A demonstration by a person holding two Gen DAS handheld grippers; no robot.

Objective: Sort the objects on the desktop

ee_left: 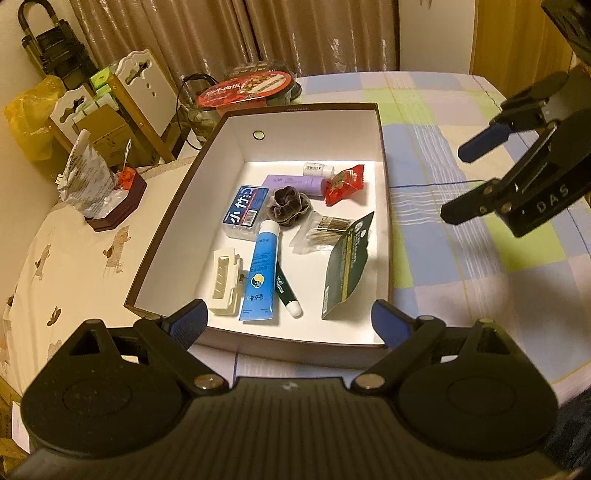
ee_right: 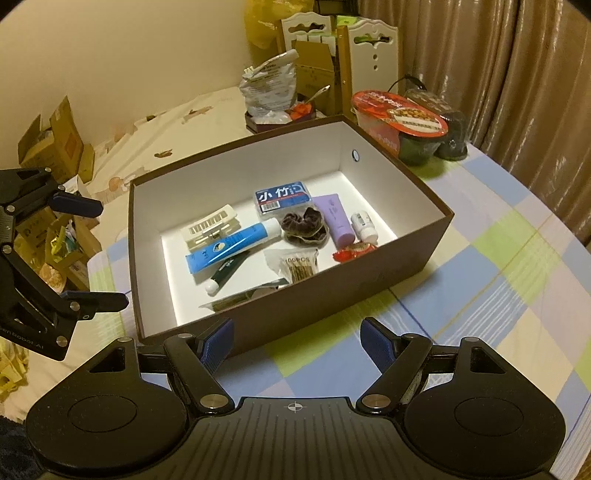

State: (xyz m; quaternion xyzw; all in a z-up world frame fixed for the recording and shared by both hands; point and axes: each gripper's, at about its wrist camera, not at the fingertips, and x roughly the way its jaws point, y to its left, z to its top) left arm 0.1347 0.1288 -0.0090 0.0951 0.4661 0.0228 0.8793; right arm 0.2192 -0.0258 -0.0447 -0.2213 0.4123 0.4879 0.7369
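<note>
A brown box (ee_left: pixel 384 192) (ee_right: pixel 332 306) with a white inside stands on the checked cloth. In it lie a blue tube (ee_left: pixel 260 269) (ee_right: pixel 232 243), a cream hair clip (ee_left: pixel 223 282) (ee_right: pixel 210 225), a dark green stick (ee_left: pixel 288 291) (ee_right: pixel 225 273), a blue packet (ee_left: pixel 245 210) (ee_right: pixel 282 197), a dark scrunchie (ee_left: pixel 290 205) (ee_right: pixel 304 227), a purple tube (ee_left: pixel 295 183) (ee_right: pixel 336 218), a small white bottle (ee_left: pixel 317 170) (ee_right: pixel 364 225), a red sweet packet (ee_left: pixel 345 184) (ee_right: pixel 352 251), a bag of hair pins (ee_left: pixel 325 232) (ee_right: pixel 295 266) and a green pouch (ee_left: pixel 345 266) (ee_right: pixel 240 299). My left gripper (ee_left: pixel 288 325) (ee_right: pixel 98 254) is open at the box's near edge. My right gripper (ee_right: pixel 295 345) (ee_left: pixel 460 184) is open beside the box, holding nothing.
A red-lidded noodle bowl (ee_left: pixel 243 90) (ee_right: pixel 399 118) and a dark tub (ee_right: pixel 452 129) stand behind the box. A small maroon box (ee_left: pixel 118 206) with a crinkled bag (ee_right: pixel 267 88) sits on the cream cloth. Wooden organisers (ee_left: pixel 144 85) and curtains (ee_left: pixel 236 33) lie beyond. Cardboard boxes (ee_right: pixel 51 140) sit on the floor.
</note>
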